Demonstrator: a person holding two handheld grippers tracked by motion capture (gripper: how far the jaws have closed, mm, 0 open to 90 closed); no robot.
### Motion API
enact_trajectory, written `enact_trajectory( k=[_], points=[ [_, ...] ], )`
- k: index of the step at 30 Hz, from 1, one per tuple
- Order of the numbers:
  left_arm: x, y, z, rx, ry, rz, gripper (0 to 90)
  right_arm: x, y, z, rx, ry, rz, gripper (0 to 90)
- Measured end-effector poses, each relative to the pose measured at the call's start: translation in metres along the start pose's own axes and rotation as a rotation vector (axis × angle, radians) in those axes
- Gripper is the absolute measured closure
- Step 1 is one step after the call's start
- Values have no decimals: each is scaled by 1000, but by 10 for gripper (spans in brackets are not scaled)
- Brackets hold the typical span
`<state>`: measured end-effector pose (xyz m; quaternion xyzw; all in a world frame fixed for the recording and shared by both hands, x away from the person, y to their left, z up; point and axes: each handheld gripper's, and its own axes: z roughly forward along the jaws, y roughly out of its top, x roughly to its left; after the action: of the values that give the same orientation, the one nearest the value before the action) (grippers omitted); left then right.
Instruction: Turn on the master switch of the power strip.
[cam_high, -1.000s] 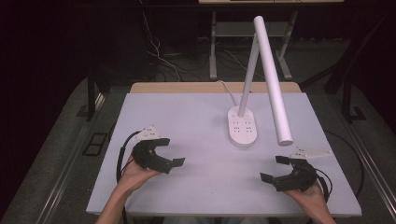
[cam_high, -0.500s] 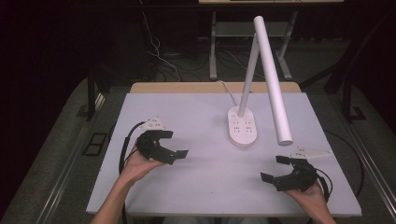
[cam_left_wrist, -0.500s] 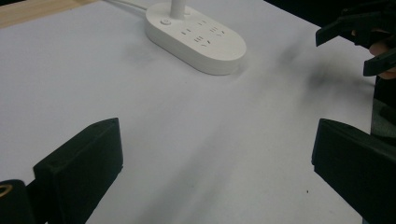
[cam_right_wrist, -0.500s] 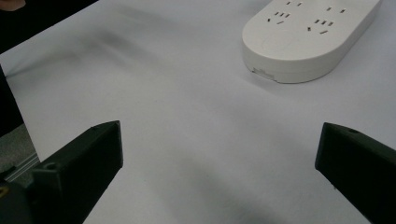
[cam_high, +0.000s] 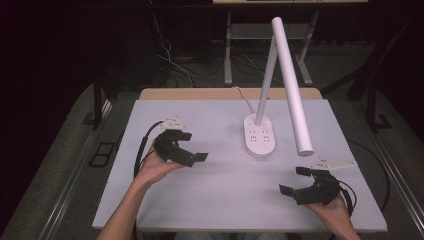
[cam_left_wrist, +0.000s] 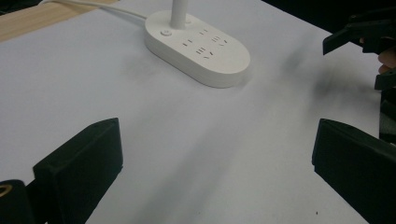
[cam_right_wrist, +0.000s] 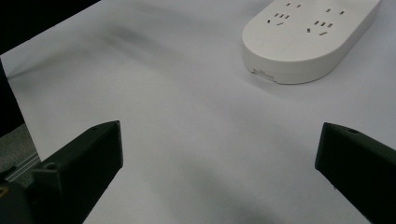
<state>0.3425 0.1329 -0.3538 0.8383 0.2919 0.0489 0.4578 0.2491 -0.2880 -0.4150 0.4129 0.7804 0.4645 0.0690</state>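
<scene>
1. High view: the lamp (cam_high: 260, 137) stands mid-table, right of centre, its oval socket base flat on the white table (cam_high: 220, 200), with a thin stem and a long tube head slanting down toward the right gripper (cam_high: 300, 182).
2. The left gripper (cam_high: 192, 156) hovers near the base; the right gripper lies near the front edge. Both have jaws spread wide, holding nothing.
3. Likely hard, smooth, slippery plastic; bottom-heavy.
4. The base looks too wide for the jaws, so take the stem low, gently, minding the cord (cam_high: 242, 95).
</scene>
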Motion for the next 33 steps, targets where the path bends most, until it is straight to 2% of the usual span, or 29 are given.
enact_trajectory(
  k=[12, 15, 26, 28, 33],
  points=[
    [5, 20, 11, 31, -4, 24, 7, 0, 0, -1, 9, 4, 9, 4],
    [6, 25, 16, 33, -6, 25, 7, -1, 0, 0, 0, 1, -3, 4],
    [12, 43, 26, 72, -4, 61, 8, -1, 0, -1, -1, 0, -3, 4],
    [12, 45, 30, 67, -2, 50, 8, -1, 0, -1, -2, 0, -2, 4],
    [17, 51, 35, 76, -1, 53, 8, -1, 0, -1, -3, 1, -2, 4]
  ],
)
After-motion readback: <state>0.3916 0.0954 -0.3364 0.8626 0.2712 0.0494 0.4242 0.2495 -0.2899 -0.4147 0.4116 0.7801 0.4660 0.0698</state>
